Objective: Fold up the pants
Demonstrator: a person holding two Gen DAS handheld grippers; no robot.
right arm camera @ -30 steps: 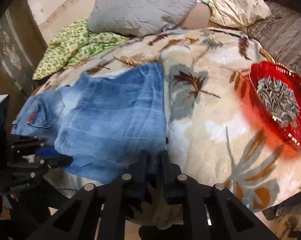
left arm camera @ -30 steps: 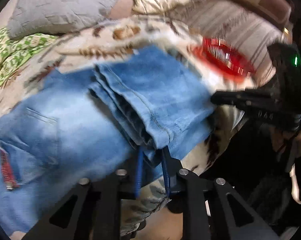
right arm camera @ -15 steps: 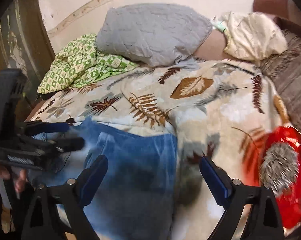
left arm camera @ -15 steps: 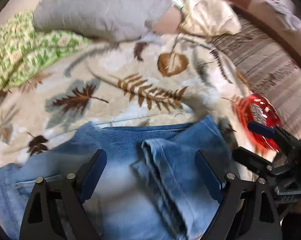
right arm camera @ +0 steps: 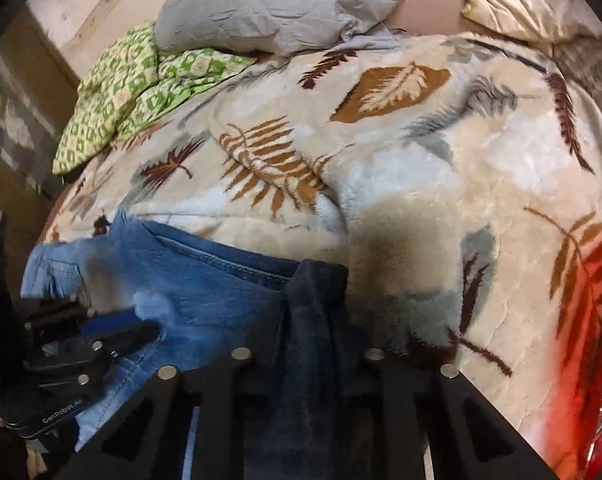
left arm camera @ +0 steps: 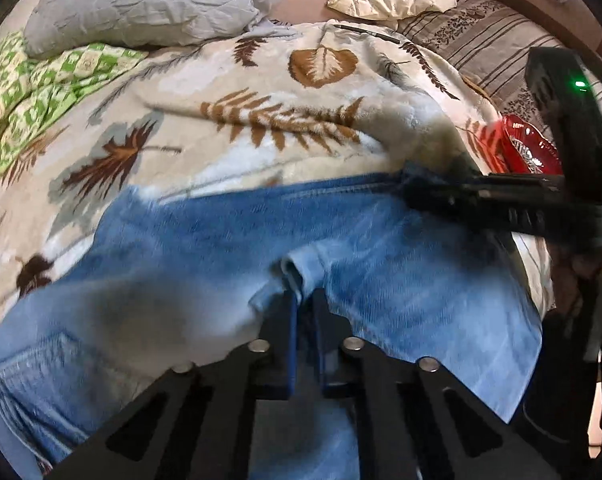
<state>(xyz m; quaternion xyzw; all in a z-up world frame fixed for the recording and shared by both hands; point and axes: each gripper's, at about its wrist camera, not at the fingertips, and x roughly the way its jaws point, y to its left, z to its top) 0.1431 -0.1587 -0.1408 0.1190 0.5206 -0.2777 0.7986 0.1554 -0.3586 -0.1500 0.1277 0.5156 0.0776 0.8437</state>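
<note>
While both tools bite down together, the pants (left arm camera: 205, 264) lie spread across the near part of the bed, on the leaf-print blanket (left arm camera: 261, 92), with their long seamed edge facing the pillows at the head of the bed.

Left tool (left arm camera: 305, 300): jaws have just snapped closed, all but together, and a small raised pucker of pale denim is pinched right at their tips, in the middle of the cloth. Right tool (right arm camera: 309, 312): jaws have also just been closing, and a dark bunched corner of the pants is caught between them, towards the side of the bed where the red dish (left arm camera: 529, 152) sits. The gap there is not quite shut; the thick cloth fills it.

How will this handle? Denim, so soft and floppy with no stiffness of its own, yet fairly weighty for cloth. It should drape and sag between two held points rather than hold a line. Doubled layers are bulky, and a shallow pinch of one layer could let the lower layers slide away on the plush blanket, which looks grippy enough to drag.

Best holds, I'd say, are the seamed edges and corners, where the stitching gives the pads something firm. That mid-cloth pucker on the left looks the weaker grip. Nothing fragile in the pants themselves, though the dish close by wants a wide berth.
</note>
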